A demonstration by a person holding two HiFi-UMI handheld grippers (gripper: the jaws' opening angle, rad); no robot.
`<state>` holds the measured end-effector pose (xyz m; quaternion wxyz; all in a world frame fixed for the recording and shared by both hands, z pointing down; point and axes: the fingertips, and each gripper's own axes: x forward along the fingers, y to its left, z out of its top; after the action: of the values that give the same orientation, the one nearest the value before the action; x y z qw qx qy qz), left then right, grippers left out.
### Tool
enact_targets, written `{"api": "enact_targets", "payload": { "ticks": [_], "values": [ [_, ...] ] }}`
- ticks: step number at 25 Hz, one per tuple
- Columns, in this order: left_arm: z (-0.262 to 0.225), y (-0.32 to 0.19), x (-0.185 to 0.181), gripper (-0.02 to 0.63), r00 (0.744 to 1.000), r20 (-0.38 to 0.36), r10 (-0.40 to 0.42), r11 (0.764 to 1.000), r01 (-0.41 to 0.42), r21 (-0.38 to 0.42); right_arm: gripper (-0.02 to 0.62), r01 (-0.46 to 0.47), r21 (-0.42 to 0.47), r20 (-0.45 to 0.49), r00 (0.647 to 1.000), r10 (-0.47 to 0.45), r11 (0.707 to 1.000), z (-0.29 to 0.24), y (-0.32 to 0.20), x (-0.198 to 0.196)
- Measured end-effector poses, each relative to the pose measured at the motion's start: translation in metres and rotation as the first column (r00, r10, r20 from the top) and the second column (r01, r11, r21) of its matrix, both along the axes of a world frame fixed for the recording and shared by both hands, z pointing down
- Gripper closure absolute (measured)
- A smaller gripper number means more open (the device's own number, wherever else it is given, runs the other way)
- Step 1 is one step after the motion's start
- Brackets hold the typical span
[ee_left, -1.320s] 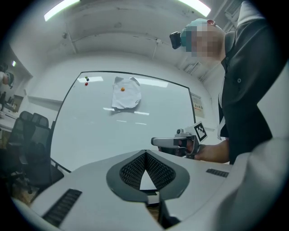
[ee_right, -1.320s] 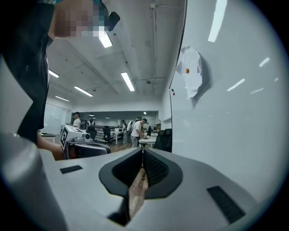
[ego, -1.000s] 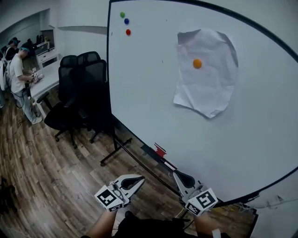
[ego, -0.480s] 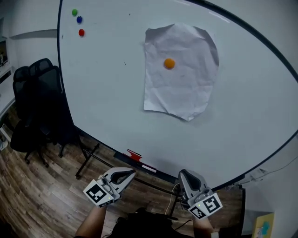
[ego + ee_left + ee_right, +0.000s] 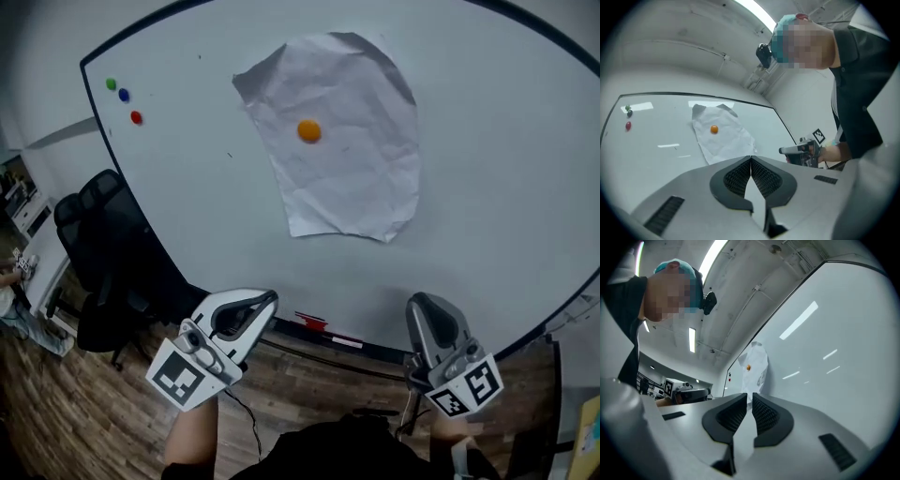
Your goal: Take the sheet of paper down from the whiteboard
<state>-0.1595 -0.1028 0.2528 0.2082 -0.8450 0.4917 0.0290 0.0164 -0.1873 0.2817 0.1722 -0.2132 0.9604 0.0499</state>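
- My left gripper [image 5: 269, 300] is in front of the lower edge of the whiteboard [image 5: 487, 187]. Its jaws are pressed together and hold nothing.
- My right gripper [image 5: 424, 302] is at the same lower edge, further to the right. Its jaws are almost together, with only a thin slit, and nothing is between them.
- The sheet of paper [image 5: 342, 178] hangs wrinkled on the upper middle of the whiteboard, well above both grippers, under an orange magnet [image 5: 308, 130].
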Motion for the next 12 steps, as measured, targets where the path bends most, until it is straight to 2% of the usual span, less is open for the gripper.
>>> {"api": "enact_targets", "payload": {
  "ticks": [2,4,7,10,12],
  "values": [
    [-0.027,0.001,0.000,0.595,1.000,0.030,0.004,1.000,-0.005,0.017,0.571,0.014,0.024,0.016,1.000,-0.015,1.000,-0.009,-0.004,-0.006],
    [-0.047,-0.005,0.000,0.595,0.991,0.131,-0.017,0.999,0.011,0.048,0.571,0.004,0.042,0.030,1.000,-0.005,0.999,-0.014,-0.009,-0.011],
    [-0.065,-0.020,-0.013,0.595,0.960,0.271,-0.065,0.996,0.043,0.084,0.571,-0.056,0.043,0.049,0.997,0.054,0.997,-0.015,-0.021,-0.022],
    [-0.080,-0.036,-0.030,0.595,0.921,0.381,-0.083,0.990,0.032,0.138,0.563,-0.145,0.036,0.062,0.988,0.142,0.989,-0.014,-0.027,-0.029],
    [-0.091,-0.050,-0.041,0.595,0.897,0.434,-0.082,0.985,0.006,0.175,0.535,-0.212,0.028,0.073,0.975,0.210,0.977,-0.016,-0.030,-0.033]
  ]
}}
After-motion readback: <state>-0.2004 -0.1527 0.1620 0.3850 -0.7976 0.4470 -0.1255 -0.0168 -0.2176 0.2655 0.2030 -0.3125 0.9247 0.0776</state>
